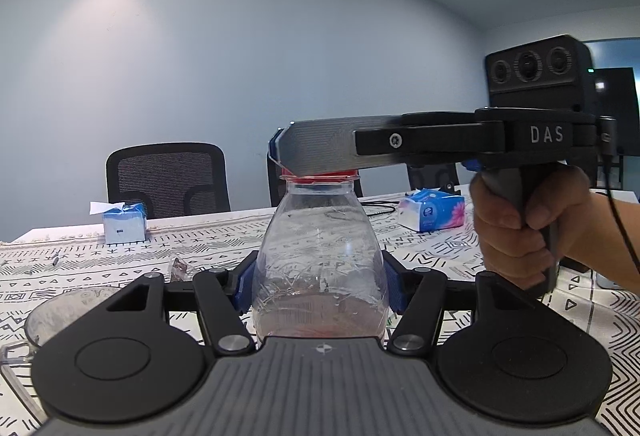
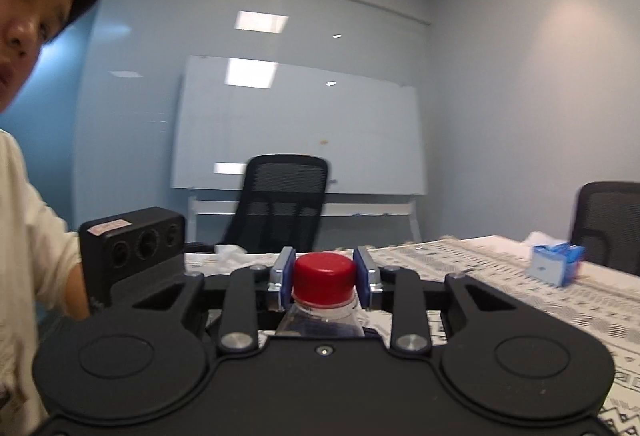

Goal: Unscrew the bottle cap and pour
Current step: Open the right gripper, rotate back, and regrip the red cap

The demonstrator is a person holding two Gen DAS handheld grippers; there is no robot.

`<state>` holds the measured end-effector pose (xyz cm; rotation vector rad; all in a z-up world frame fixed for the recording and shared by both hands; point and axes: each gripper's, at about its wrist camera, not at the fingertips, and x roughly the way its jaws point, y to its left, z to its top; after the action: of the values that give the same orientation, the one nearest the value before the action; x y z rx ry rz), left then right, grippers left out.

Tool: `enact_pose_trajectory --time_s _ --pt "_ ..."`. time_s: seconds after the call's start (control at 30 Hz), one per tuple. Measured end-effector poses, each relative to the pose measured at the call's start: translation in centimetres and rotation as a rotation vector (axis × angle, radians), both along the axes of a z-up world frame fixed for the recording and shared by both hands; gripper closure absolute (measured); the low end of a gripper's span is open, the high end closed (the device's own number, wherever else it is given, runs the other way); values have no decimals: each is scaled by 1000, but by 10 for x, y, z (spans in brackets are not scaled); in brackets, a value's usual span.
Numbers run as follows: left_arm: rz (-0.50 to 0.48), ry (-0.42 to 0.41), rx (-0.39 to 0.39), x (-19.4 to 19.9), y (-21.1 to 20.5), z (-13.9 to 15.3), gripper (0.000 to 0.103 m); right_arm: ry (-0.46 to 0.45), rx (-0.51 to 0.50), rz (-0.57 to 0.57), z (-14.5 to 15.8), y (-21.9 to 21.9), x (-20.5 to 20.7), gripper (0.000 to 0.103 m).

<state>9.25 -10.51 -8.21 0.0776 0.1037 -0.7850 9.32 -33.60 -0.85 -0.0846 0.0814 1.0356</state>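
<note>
Grip is set for unscrewing: the right hand-held gripper [image 2: 324, 278] has its blue pads closed on the round red plastic cap [image 2: 325, 272], and the left hand-held gripper [image 1: 320, 286] clamps the body of the clear plastic bottle [image 1: 320, 260], which stands upright on the patterned table [image 1: 440, 248]. Rotate the cap about the bottle's vertical axis, keeping the pads level. Keep the lower clamp firm, since the thin wall probably buckles under excess squeeze. Lift only once the cap turns freely. A clear plastic jug [image 1: 60, 312] waits to the left.
</note>
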Motion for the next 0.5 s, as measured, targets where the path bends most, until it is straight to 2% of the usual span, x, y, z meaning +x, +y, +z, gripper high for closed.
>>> enact_pose_trajectory --time_s 0.1,0.17,0.23,0.27,0.5 --pt "6 17 -13 4 1 0 46 19 -15 24 5 1 5 70" --pt "10 25 -18 6 1 1 46 25 -12 -7 7 5 2 69" --pt "12 25 -19 6 1 1 45 37 5 -84 5 10 -4 60" --pt "13 22 -17 6 0 1 45 31 7 -150 4 16 -10 52" --pt "55 23 -33 7 -6 1 45 -1 10 -607 4 61 -50 47"
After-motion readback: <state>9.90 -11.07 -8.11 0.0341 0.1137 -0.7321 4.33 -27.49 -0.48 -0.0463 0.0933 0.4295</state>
